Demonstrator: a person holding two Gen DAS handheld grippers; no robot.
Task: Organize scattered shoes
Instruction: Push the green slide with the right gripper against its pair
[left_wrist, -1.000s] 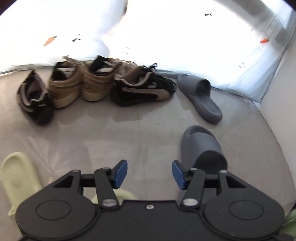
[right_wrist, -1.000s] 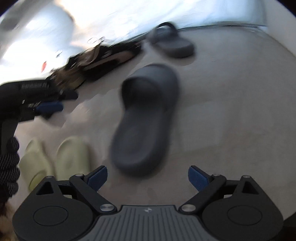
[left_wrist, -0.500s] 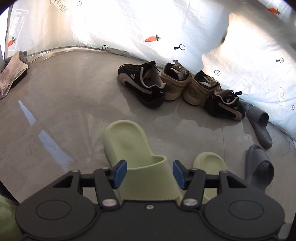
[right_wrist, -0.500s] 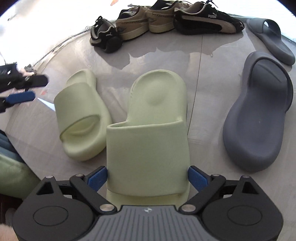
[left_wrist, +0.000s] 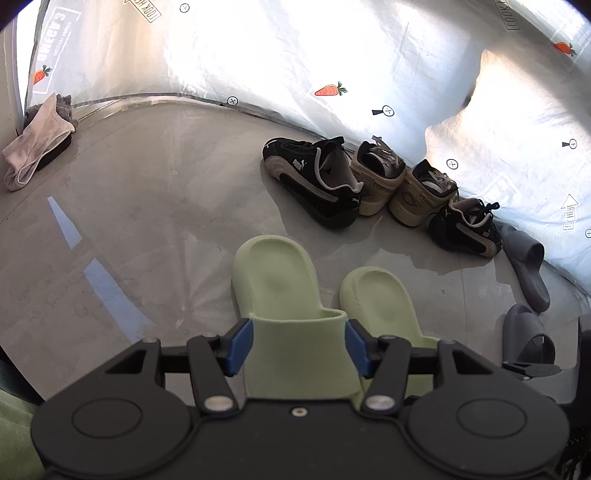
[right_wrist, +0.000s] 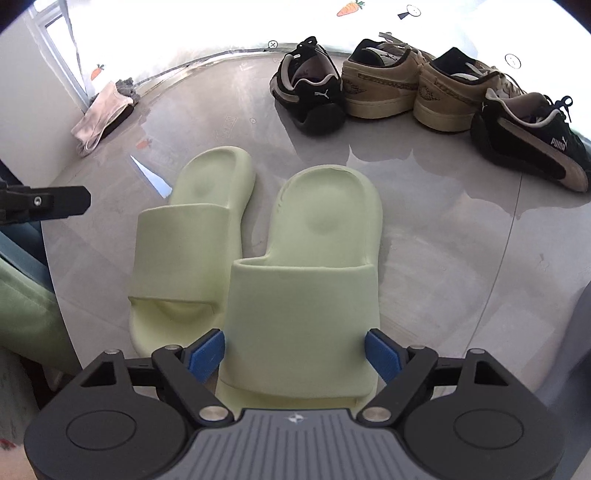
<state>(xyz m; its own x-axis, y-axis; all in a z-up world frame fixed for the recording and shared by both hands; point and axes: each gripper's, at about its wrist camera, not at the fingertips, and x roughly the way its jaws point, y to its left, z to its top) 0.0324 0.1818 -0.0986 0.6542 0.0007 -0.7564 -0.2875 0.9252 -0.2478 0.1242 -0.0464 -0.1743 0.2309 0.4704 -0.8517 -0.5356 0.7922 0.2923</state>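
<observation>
Two pale green slides lie side by side on the grey floor. My left gripper (left_wrist: 297, 345) straddles the strap of the left green slide (left_wrist: 277, 284), its blue pads at the strap's sides; I cannot tell if they press it. My right gripper (right_wrist: 295, 354) is open around the toe strap of the right green slide (right_wrist: 317, 258); the left one (right_wrist: 192, 236) lies beside it. Two black sneakers (left_wrist: 314, 181) (left_wrist: 467, 230) and two tan sneakers (left_wrist: 376, 177) (left_wrist: 421, 195) stand in a row at the white sheet.
Two grey slides (left_wrist: 528, 266) (left_wrist: 528, 336) lie at the right, near the sheet. A crumpled cloth (left_wrist: 33, 147) lies at the far left by the wall. The white sheet (left_wrist: 295, 55) bounds the floor behind the shoes.
Both grippers swung from the grey slides to the green pair. The left gripper came down around the left green slide's strap; the right one stays around the right slide, now lying parallel to its mate.
</observation>
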